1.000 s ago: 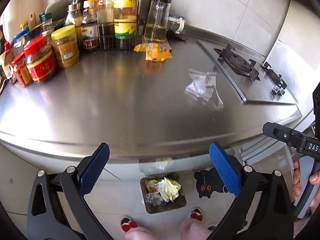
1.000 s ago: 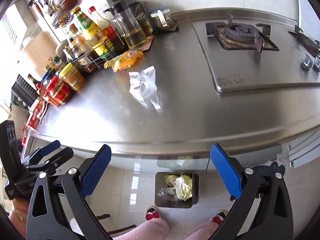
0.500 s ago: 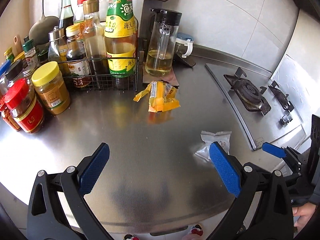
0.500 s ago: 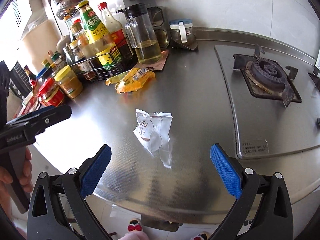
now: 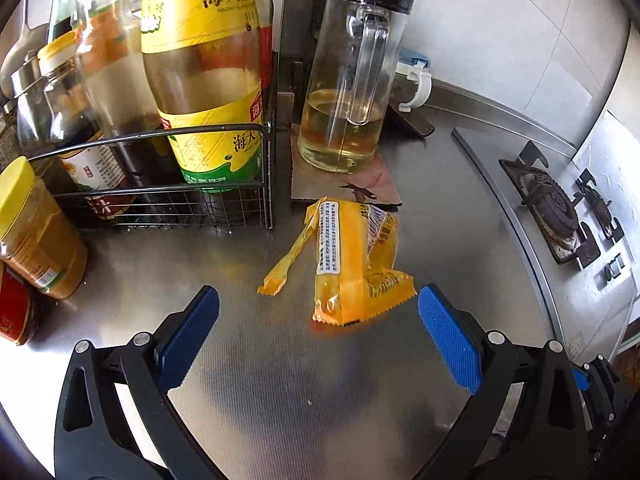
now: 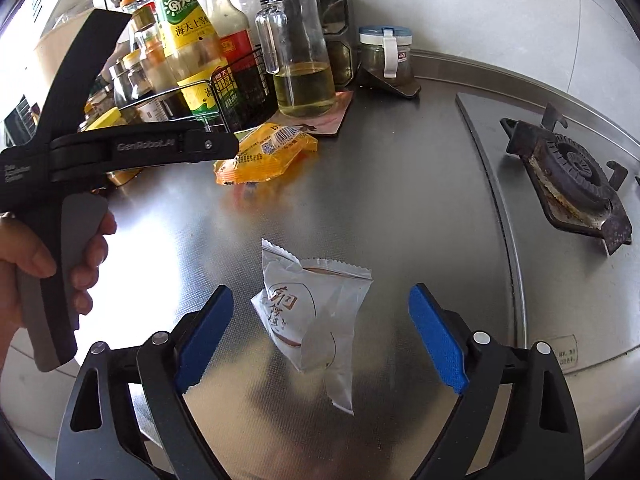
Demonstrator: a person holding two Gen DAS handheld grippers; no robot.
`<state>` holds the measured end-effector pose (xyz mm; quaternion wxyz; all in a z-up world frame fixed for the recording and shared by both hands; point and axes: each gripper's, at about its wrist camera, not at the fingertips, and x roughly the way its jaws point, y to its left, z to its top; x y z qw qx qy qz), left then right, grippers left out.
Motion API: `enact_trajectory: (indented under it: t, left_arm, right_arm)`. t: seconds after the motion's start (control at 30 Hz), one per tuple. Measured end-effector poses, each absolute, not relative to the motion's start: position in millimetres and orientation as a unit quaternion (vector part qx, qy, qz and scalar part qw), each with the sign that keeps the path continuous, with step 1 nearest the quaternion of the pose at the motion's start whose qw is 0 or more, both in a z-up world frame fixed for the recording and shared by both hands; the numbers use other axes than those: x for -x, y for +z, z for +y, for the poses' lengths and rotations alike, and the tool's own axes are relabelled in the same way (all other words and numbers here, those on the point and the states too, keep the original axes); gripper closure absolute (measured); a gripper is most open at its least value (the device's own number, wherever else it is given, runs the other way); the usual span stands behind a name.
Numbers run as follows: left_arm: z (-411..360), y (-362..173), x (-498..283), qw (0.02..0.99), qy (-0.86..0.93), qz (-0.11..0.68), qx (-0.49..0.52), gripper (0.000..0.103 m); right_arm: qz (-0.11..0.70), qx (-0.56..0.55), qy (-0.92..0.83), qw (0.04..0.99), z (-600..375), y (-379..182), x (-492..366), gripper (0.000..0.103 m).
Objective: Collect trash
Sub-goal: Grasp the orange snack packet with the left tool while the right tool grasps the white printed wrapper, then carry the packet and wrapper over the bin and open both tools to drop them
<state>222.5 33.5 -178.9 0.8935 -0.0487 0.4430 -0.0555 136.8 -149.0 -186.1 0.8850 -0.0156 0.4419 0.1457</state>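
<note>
An orange snack wrapper (image 5: 352,260) lies on the steel counter (image 5: 280,380) in front of the oil jug. My left gripper (image 5: 318,338) is open, its blue pads either side of the wrapper's near end, just short of it. The wrapper also shows in the right wrist view (image 6: 266,152). A clear white wrapper (image 6: 316,312) lies flat on the counter. My right gripper (image 6: 320,336) is open with the white wrapper between its pads, not touching. The left gripper's body (image 6: 120,148) shows at the left of the right wrist view.
A wire rack (image 5: 168,176) of sauce bottles and a glass oil jug (image 5: 348,92) on a mat stand just behind the orange wrapper. Jars (image 5: 32,232) stand at the left. The gas hob (image 6: 568,168) lies to the right. A small lidded jar (image 6: 386,56) stands by the wall.
Both grippers have moved forward from beyond the counter edge, over the floor bin, onto the counter. The left has closed in on the orange wrapper, the right on the white one. Both stay open.
</note>
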Motion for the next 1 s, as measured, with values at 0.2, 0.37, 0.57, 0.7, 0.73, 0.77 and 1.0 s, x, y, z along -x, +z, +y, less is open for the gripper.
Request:
enact_trajectory:
  t: [0.2, 0.37, 0.57, 0.7, 0.73, 0.77, 1.0]
  left_arm:
    - [22.1, -192.0, -241.5, 0.891, -0.076, 0.447, 0.033, 0.010]
    - [15.9, -199.9, -248.1, 0.886, -0.100, 0.451, 0.029, 0.044]
    - [11.0, -201.1, -249.5, 0.884, -0.123, 0.451, 0.027, 0.066]
    - [9.8, -203.8, -249.0, 0.881, -0.120, 0.457, 0.029, 0.081]
    - [10.3, -203.2, -248.3, 0.881, -0.121, 0.457, 0.033, 0.081]
    - [11.1, -202.1, -246.5, 0.881, -0.121, 0.456, 0.036, 0.082]
    - [9.6, -179.5, -213.3, 0.891, -0.118, 0.437, 0.035, 0.087]
  right_arm:
    - [0.449, 0.021, 0.144, 0.881, -147.0, -195.7, -141.1, 0.030]
    - [0.450, 0.027, 0.144, 0.881, -145.9, -199.5, -141.1, 0.052]
    - [0.449, 0.029, 0.158, 0.879, -142.4, -200.0, -141.1, 0.068]
    - [0.451, 0.022, 0.165, 0.877, -142.8, -198.4, -138.7, 0.073]
    - [0.451, 0.022, 0.167, 0.877, -142.9, -197.6, -137.4, 0.077]
    - [0.452, 0.020, 0.169, 0.876, -143.1, -196.8, -135.9, 0.079]
    - [0.451, 0.012, 0.174, 0.875, -147.3, -185.4, -116.6, 0.085]
